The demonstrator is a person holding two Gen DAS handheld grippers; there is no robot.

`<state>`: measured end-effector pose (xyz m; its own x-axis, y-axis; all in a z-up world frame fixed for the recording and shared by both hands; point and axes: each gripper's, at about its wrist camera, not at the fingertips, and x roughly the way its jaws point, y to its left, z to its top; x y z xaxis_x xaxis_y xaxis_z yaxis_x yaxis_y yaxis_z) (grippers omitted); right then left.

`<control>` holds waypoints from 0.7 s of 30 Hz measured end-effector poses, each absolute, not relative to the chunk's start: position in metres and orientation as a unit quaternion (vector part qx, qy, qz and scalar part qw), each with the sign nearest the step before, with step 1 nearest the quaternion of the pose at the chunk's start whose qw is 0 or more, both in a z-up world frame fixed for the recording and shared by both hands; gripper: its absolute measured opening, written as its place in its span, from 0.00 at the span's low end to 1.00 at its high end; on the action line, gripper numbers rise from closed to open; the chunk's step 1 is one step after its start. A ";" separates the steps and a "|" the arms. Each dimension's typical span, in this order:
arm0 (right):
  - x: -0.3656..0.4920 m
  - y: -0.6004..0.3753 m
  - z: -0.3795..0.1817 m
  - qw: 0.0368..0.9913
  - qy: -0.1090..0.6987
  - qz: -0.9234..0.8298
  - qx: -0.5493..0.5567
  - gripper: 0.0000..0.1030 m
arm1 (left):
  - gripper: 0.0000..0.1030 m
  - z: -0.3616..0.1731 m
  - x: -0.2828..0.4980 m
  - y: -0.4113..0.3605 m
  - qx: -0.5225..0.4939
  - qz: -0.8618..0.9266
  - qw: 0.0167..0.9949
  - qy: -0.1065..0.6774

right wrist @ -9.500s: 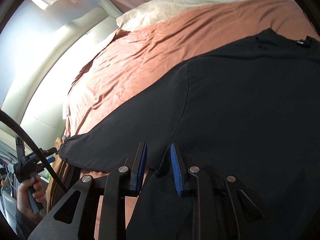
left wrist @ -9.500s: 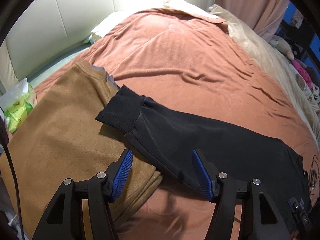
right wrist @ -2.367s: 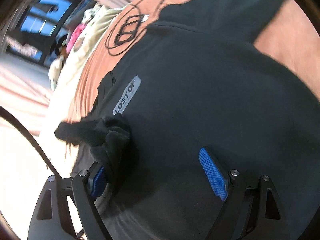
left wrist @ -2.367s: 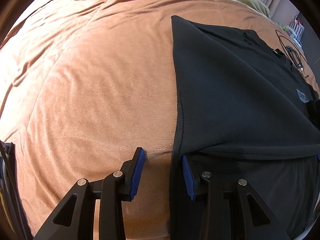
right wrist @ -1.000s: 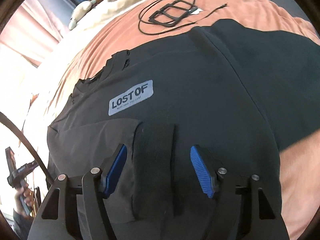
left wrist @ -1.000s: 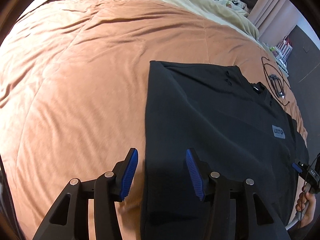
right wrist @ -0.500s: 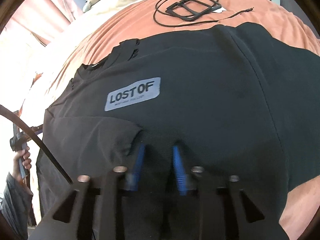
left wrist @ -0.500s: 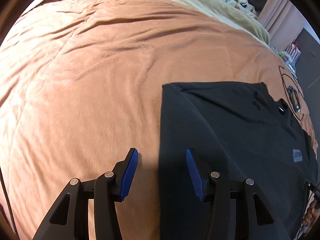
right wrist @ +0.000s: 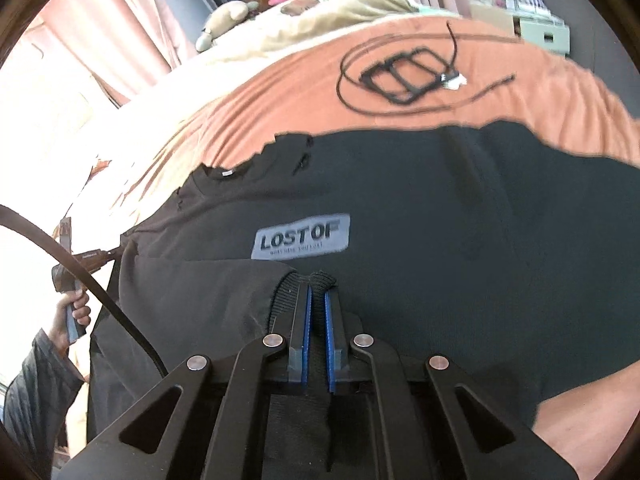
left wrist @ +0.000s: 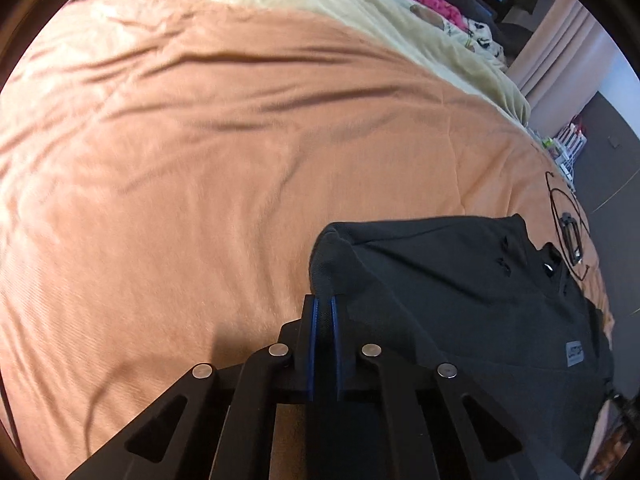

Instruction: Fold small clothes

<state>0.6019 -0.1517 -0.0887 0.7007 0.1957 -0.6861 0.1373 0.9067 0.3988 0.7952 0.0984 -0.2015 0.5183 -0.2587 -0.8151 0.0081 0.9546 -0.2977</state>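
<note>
A black sweatshirt [left wrist: 460, 304] lies flat on the orange bedspread [left wrist: 200, 184], with a grey LOSTOF patch [right wrist: 302, 238] on its chest. My left gripper [left wrist: 324, 304] is closing its jaws on the sweatshirt's folded left edge near the shoulder. Its blue pads pinch the cloth into a small raised ridge. In the right wrist view my right gripper [right wrist: 316, 292] is closing its jaws on the ribbed sleeve cuff [right wrist: 308, 280], which lies across the chest just below the patch. The cuff sits between its pads.
A coiled black cable with a black frame [right wrist: 400, 76] lies on the bedspread beyond the collar. A cream blanket [left wrist: 320, 12], soft toys and pink curtains are at the far side. A person's hand and sleeve [right wrist: 76, 308] show at the sweatshirt's left edge.
Both grippers have gone from open to shut, the left on the sweatshirt's edge and the right on the sleeve cuff. The left gripper has slid along the edge towards the shoulder.
</note>
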 end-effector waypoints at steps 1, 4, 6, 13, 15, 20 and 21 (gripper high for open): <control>0.601 -0.153 -0.085 0.898 0.383 0.014 0.215 0.02 | 0.06 -0.199 0.794 0.100 -0.129 -0.073 0.864 0.480; 0.598 -0.155 -0.072 0.906 0.368 0.005 0.208 0.02 | 0.06 -0.192 0.794 0.105 -0.130 -0.067 0.870 0.472; 0.598 -0.154 -0.067 0.909 0.364 -0.001 0.201 0.02 | 0.06 -0.191 0.796 0.104 -0.121 -0.065 0.871 0.471; 0.627 -0.146 -0.089 0.899 0.399 -0.047 0.174 0.03 | 0.10 -0.211 0.808 0.094 -0.099 -0.038 0.859 0.501; 0.640 -0.143 -0.103 0.887 0.423 -0.052 0.177 0.04 | 0.15 -0.212 0.806 0.095 -0.101 -0.032 0.860 0.499; 0.635 -0.137 -0.107 0.882 0.435 -0.049 0.175 0.42 | 0.36 -0.207 0.790 0.101 -0.101 -0.035 0.853 0.511; 0.632 -0.136 -0.105 0.883 0.434 -0.049 0.173 0.51 | 0.37 -0.204 0.784 0.101 -0.095 -0.037 0.854 0.510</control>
<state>0.6324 -0.1356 -0.1047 0.6176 0.0633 -0.7839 0.2376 0.9352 0.2627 0.7841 0.1011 -0.2042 0.4762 -0.1603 -0.8646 -0.0341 0.9791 -0.2003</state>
